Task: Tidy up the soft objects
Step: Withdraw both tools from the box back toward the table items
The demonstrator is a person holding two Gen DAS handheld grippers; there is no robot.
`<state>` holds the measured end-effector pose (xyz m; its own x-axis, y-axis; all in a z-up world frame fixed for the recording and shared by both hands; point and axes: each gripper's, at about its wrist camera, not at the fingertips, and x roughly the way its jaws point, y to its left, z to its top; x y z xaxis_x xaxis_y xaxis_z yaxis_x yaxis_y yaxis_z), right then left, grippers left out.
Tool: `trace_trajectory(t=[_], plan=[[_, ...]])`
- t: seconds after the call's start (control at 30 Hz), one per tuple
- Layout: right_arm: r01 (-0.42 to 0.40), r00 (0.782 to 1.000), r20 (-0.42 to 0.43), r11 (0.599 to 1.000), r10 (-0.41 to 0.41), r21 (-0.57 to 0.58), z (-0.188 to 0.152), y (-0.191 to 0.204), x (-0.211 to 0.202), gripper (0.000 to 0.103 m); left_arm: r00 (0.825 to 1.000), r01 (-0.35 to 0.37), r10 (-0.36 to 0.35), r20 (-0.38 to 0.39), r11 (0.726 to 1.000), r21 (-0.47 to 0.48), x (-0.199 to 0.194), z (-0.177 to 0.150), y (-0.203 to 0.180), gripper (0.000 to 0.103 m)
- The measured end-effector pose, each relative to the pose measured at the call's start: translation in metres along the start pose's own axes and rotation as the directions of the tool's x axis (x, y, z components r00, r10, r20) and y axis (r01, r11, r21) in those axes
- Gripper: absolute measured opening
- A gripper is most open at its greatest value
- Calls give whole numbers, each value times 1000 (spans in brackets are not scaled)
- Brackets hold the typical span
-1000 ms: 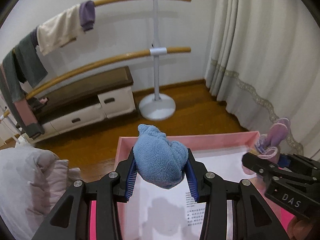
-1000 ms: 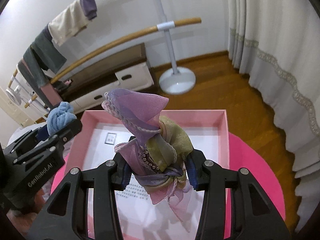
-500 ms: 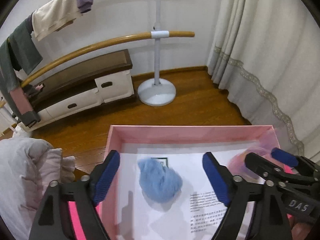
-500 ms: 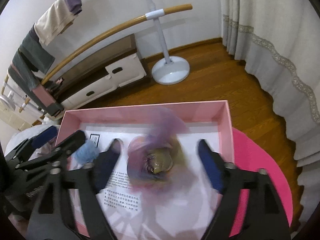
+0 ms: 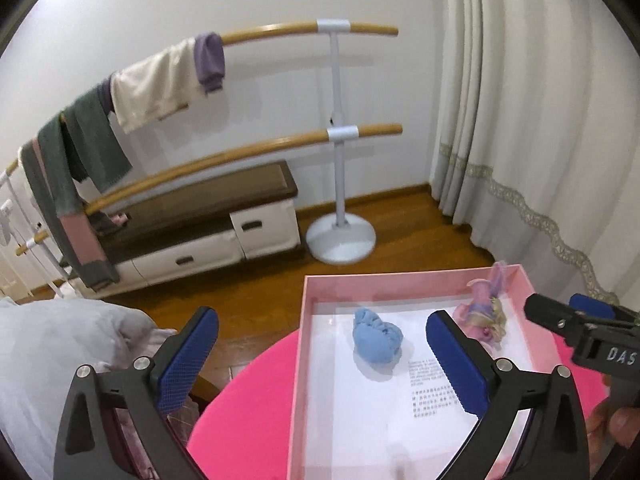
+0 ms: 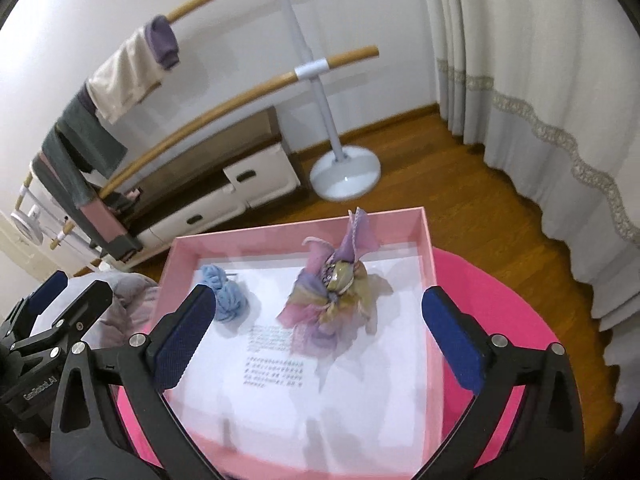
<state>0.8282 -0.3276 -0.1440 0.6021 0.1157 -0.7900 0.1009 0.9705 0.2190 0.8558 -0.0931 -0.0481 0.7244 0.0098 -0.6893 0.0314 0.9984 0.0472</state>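
Left wrist view: left hand-held gripper (image 5: 322, 356) spread wide above pink box (image 5: 304, 344).

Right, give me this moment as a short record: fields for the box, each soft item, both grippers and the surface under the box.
box: pink box, open top, white printed sheet lining the bottom
blue item: blue cloth bundle, lying inside the box, toward its left side
scarf item: purple and yellow scarf bundle, lying inside the box, right of the blue one, apart from it
left gripper: open, empty, raised over the box's left edge
right gripper: open, empty, above the box
surface: round pink table under the box
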Motion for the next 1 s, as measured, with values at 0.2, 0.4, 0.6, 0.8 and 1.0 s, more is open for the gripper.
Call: trace_trajectory(t=[0.2,0.4,0.6,0.8,1.0], plan=[[2,995,101,999,3,-46,-27,17,-71,103,996,9,-8,94,1000,-14,-52,-16,16,103],[-6,980,196,998,18,-59,-60,27,-132,103,989,34,-25,148,998,-57,-91,-46,24,103],[5,958,285,996,20,-86,-88,42,-181,103,975,33,-15,220,997,-77,-131,-79,37,103],[26,938,345,994,14,-111,-116,54,-217,103,963,27,-4,269,996,-85,-177,-139,44,103],[66,915,403,988,-4,-139,-145,65,-248,103,957,21,9,291,995,-101,-203,-175,45,103]])
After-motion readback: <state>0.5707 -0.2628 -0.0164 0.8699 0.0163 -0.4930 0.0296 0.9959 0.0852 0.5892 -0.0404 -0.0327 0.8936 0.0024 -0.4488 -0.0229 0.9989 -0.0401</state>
